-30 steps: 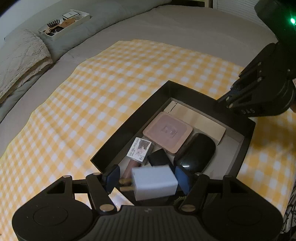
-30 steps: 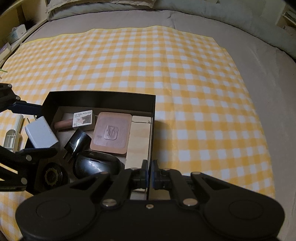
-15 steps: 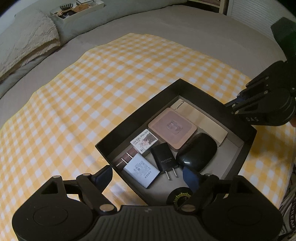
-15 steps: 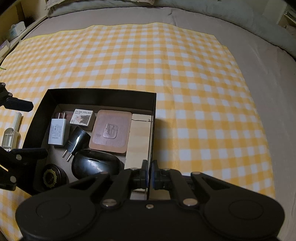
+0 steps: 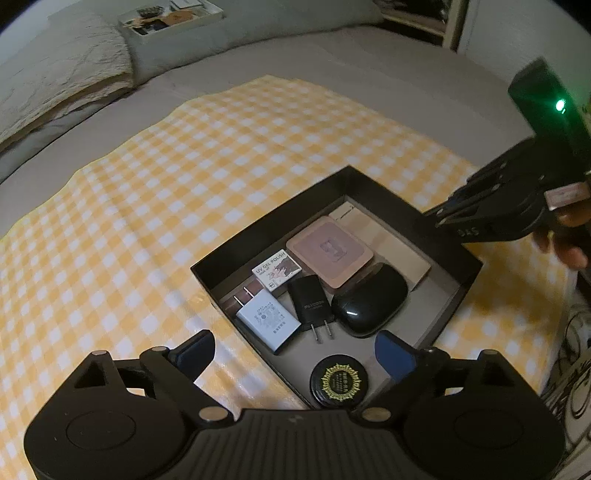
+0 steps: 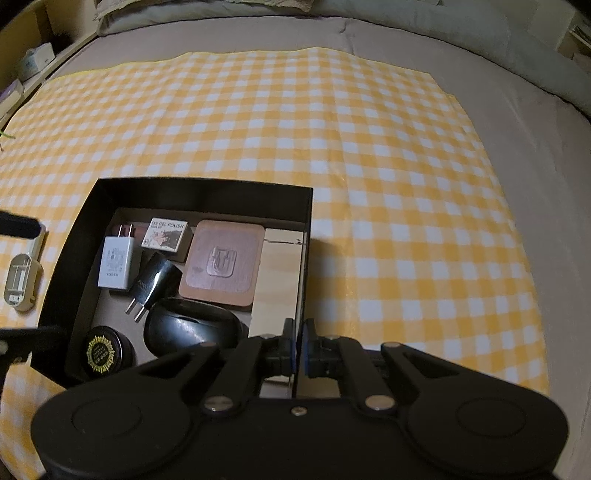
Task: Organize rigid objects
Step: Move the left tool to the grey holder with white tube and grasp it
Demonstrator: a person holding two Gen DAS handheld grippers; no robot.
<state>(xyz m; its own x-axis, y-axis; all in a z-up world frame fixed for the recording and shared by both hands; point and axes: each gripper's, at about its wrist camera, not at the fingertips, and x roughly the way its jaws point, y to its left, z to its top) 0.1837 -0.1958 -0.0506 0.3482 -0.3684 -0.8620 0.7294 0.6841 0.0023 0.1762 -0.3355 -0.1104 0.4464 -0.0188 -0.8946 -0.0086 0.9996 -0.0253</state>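
A black box (image 5: pixel 266 229) lies on the yellow checked cloth (image 6: pixel 369 166). It holds a white charger (image 5: pixel 267 319), a black charger (image 5: pixel 310 302), a gel polish carton (image 5: pixel 277 269), a pink square pad (image 5: pixel 328 251), a glossy black case (image 5: pixel 369 304), a round black tin (image 5: pixel 340 380) and a pale wooden board (image 6: pixel 279 280). My left gripper (image 5: pixel 293 352) hovers over the box's near corner. Its jaws are opening, with nothing between them. My right gripper (image 6: pixel 299 343) is shut on the box's right wall (image 6: pixel 304 258).
A beige plastic holder (image 6: pixel 20 284) lies on the cloth just left of the box. On the grey bed beyond stand a white tray (image 5: pixel 173 14) of small items and a folded cream blanket (image 5: pixel 55 81). A hand (image 5: pixel 569 236) holds the right gripper.
The left gripper let go of the white charger, which now lies flat in the box beside the black charger. Its jaws spread wide and it drew back and up. The right gripper kept still.
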